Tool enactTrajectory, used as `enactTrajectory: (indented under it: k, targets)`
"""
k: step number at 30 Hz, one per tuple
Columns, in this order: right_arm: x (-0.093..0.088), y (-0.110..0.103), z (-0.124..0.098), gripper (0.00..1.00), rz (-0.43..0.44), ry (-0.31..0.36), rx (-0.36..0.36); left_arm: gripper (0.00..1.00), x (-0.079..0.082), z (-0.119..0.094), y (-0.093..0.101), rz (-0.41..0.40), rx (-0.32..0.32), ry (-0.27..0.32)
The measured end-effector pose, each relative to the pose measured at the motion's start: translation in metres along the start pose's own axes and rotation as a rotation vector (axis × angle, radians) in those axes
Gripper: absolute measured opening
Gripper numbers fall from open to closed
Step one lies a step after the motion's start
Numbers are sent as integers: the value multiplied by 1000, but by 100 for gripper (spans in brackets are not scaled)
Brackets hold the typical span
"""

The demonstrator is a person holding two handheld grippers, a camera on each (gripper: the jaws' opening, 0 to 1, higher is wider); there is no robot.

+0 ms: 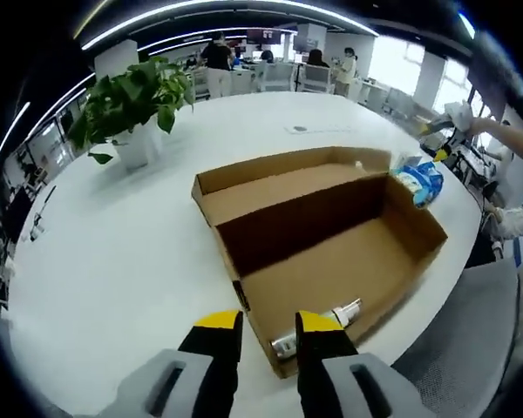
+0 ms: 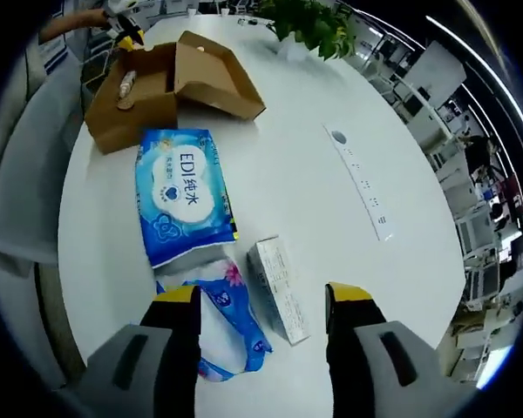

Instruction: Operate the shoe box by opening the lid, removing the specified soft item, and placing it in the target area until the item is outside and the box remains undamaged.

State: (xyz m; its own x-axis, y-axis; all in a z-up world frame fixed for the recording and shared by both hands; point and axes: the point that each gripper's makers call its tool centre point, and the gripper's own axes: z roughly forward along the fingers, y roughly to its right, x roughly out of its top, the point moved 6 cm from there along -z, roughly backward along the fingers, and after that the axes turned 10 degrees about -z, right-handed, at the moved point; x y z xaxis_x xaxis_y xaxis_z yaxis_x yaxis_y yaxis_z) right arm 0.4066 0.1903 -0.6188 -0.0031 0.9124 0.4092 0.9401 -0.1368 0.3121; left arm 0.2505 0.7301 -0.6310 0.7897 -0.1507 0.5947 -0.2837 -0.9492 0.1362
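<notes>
The cardboard shoe box (image 1: 349, 252) lies open on the white table, its lid folded back flat. A small silver-capped bottle (image 1: 318, 329) rests in its near corner. My left gripper (image 1: 268, 326) is open at that corner, holding nothing. Just past the box's far end lies a blue soft wipes pack (image 1: 421, 181). In the right gripper view the same blue pack (image 2: 185, 196) lies on the table between the box (image 2: 170, 83) and my open right gripper (image 2: 266, 305). A blue floral pouch (image 2: 227, 322) and a small white carton (image 2: 277, 287) lie between its jaws, untouched.
A potted plant (image 1: 135, 104) stands at the far side of the round white table (image 1: 105, 261). A white power strip (image 2: 362, 178) lies on the table. A grey chair (image 1: 471, 348) is at the table's edge. People and desks are in the background.
</notes>
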Motion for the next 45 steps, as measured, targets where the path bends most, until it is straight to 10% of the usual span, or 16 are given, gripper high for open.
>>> enactTrajectory:
  k: [26, 45]
  targets:
    - [39, -78, -61, 95, 304, 230, -255, 38, 20, 27, 25, 506, -303, -227]
    - [37, -151, -80, 96, 477, 297, -328, 41, -3, 66, 35, 816, -424, -538]
